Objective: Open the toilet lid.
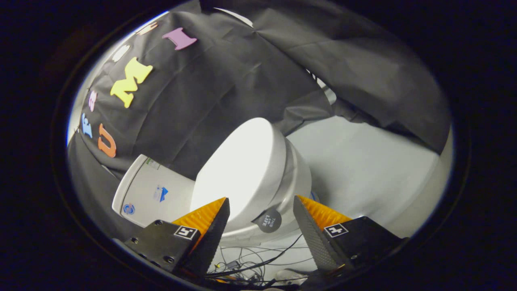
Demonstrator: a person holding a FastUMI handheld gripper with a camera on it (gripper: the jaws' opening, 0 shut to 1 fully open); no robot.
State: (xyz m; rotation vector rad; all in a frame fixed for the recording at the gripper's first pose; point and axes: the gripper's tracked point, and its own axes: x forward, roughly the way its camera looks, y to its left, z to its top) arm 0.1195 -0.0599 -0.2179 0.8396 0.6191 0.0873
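Note:
A white toilet stands just beyond my fingers, seen tilted in the gripper view. Its lid (242,169) lies down flat over the seat and bowl (297,178). The white tank (151,190) sits behind it, against the black cloth wall. A round dark sticker (270,220) hangs on the seat rim nearest me. My gripper (260,210) is open, fingers spread wide with nothing between them. The fingertips hover close to the near rim of the lid, one on each side of the sticker, apart from the toilet.
A tangle of thin black cables (254,262) lies on the pale floor (363,169) below my fingers. The black cloth wall (226,81) closes in behind and beside the toilet. Open pale floor stretches to the toilet's far side.

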